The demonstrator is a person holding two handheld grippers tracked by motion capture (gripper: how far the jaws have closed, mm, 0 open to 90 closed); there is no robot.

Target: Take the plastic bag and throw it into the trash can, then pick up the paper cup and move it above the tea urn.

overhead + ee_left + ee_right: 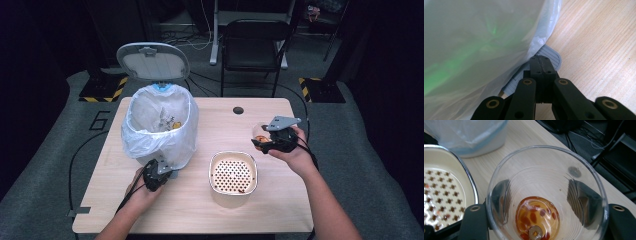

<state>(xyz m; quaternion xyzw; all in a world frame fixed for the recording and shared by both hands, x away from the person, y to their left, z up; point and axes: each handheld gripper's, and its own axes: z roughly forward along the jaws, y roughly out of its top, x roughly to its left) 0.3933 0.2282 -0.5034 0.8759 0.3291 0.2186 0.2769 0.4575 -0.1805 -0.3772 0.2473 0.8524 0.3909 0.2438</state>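
Fingers [584, 202] clasping cup [544, 170], tea dregs [537, 218] inside

clear cup [546, 195], white bin bag [150, 130]

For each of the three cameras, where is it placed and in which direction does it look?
High view: above the person's side, looking forward and down on the table; both forearms, left gripper and right gripper show.
Left gripper view: along its shut jaws at the bin's pedal and bag.
Right gripper view: down into the clear cup between its jaws.
Shared: high and right gripper views both show the perforated tray.
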